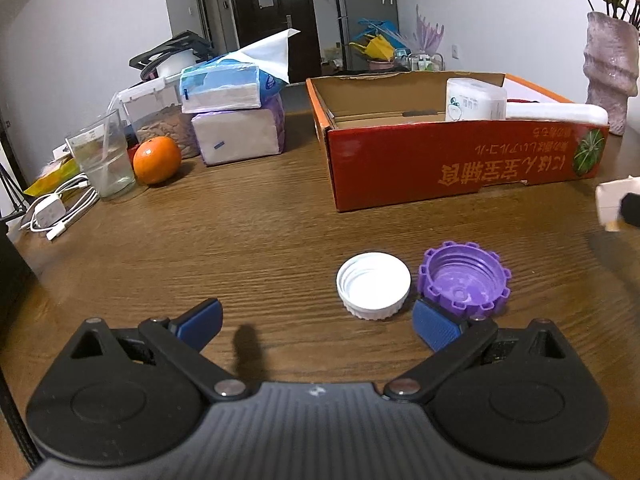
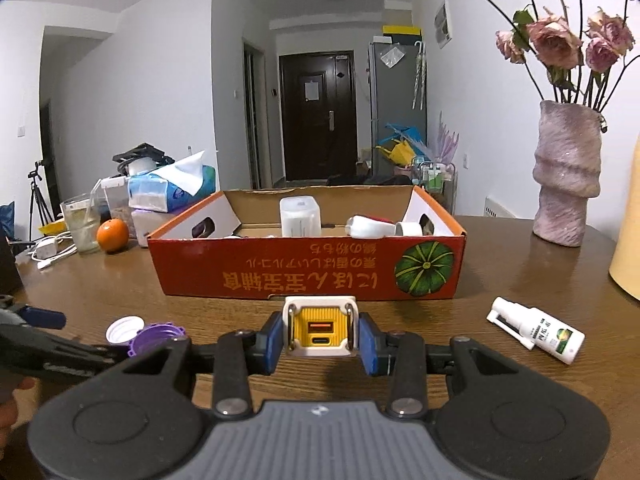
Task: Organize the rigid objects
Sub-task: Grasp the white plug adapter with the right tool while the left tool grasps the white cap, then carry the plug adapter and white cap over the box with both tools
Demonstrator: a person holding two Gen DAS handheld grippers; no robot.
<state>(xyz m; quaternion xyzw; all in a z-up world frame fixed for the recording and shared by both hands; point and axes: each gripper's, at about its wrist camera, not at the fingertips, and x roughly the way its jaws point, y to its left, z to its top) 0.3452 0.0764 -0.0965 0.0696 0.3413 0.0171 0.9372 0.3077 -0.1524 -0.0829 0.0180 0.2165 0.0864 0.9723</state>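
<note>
Seen from the left wrist, the left gripper (image 1: pixel 316 320) is hanging over the wooden table (image 1: pixel 240 232) with its jaws spread wide and nothing between them. The white cap (image 1: pixel 374 285) and the purple cap (image 1: pixel 464 278) are lying side by side, open ends up, ahead of the tool and off towards its right finger (image 1: pixel 436 328), whose blue pad is sitting just beside, possibly touching, the purple cap's near rim. Being round, neither cap is offering a long axis. The red cardboard box (image 1: pixel 452 160) is standing beyond them, towards the table's far edge, its long side running across the view. At the right edge of this view, a pale object is showing, blurred.

From the right wrist, the right gripper (image 2: pixel 319 338) is clamping a small yellow-and-white charger (image 2: pixel 319 332) squarely between its blue pads, the charger's port face turned back towards the camera. The box is lying directly ahead of it, long side across the view, open top facing up, already holding a white cube and other white items. The right hand looks the nearer to the box, so the next move is probably a carry forward over the near wall. A white spray bottle (image 2: pixel 538 334) is lying on its side towards the table's right edge, its long axis running diagonally, nozzle end pointing left and away.
</note>
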